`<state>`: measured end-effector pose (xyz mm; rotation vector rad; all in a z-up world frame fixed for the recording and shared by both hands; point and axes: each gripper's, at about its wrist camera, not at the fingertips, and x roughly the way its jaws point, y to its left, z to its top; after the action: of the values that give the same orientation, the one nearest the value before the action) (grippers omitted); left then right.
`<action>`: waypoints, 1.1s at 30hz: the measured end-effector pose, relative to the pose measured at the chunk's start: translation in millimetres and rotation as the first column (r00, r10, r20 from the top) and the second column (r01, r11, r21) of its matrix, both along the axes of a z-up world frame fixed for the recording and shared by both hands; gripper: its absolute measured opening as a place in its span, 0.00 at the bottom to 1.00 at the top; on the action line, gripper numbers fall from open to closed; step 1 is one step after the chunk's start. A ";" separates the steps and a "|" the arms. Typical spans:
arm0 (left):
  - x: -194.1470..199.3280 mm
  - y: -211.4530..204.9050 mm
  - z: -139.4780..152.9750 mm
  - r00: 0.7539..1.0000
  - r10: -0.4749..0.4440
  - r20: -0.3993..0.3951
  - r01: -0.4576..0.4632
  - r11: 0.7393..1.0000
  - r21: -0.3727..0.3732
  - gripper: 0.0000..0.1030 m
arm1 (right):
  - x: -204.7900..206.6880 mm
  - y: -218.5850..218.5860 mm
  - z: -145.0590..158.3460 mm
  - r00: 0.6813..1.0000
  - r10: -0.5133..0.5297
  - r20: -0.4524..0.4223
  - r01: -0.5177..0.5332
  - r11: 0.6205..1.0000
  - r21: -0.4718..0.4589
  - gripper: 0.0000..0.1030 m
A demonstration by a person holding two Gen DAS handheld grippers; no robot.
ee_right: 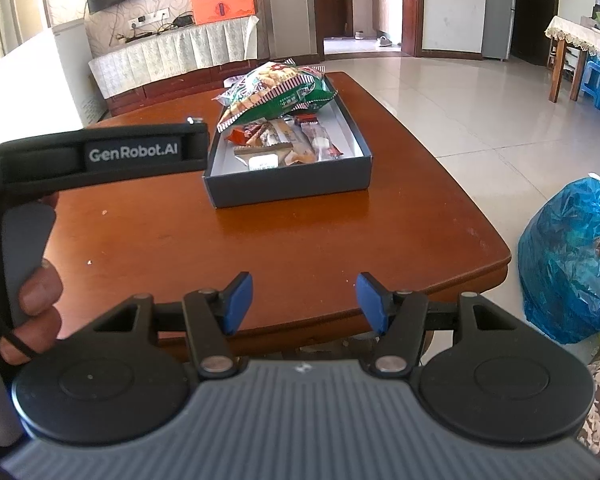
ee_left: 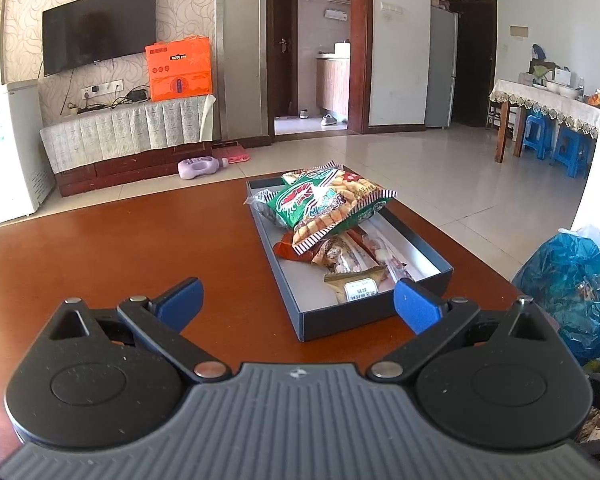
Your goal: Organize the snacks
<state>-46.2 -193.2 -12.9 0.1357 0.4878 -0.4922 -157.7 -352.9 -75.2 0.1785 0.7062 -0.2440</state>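
Observation:
A dark grey box (ee_left: 432,254) (ee_right: 288,184) sits on the brown wooden table (ee_left: 120,248) (ee_right: 260,236). It holds several snack packets: a green and striped bag (ee_left: 332,204) (ee_right: 276,90) on top at the far end, and small wrapped snacks (ee_left: 356,264) (ee_right: 284,144) at the near end. My left gripper (ee_left: 298,306) is open and empty, just in front of the box's near end. My right gripper (ee_right: 304,302) is open and empty, above the table's near edge. The left gripper's body (ee_right: 100,156) shows at the left in the right wrist view.
A blue plastic bag (ee_left: 572,284) (ee_right: 572,256) lies on the floor right of the table. A TV stand (ee_left: 128,132) with an orange box (ee_left: 179,69) stands against the far wall. A dining table with blue stools (ee_left: 556,148) is at the far right.

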 end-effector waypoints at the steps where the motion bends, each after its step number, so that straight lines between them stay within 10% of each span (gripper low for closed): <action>1: 0.1 -0.3 -0.2 1.000 -0.002 -0.002 0.002 1.000 -0.001 1.00 | 0.1 -0.4 0.0 1.000 -0.001 0.000 0.001 1.000 0.002 0.58; 33: 0.3 -6.2 -7.1 0.999 -0.032 -0.014 0.032 0.999 0.011 1.00 | 0.6 -2.8 -3.1 1.000 0.000 -0.016 0.000 1.000 0.013 0.58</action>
<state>-45.9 -199.4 -19.9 0.1510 0.5022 -0.5216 -157.1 -355.6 -78.3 0.1895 0.7240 -0.2412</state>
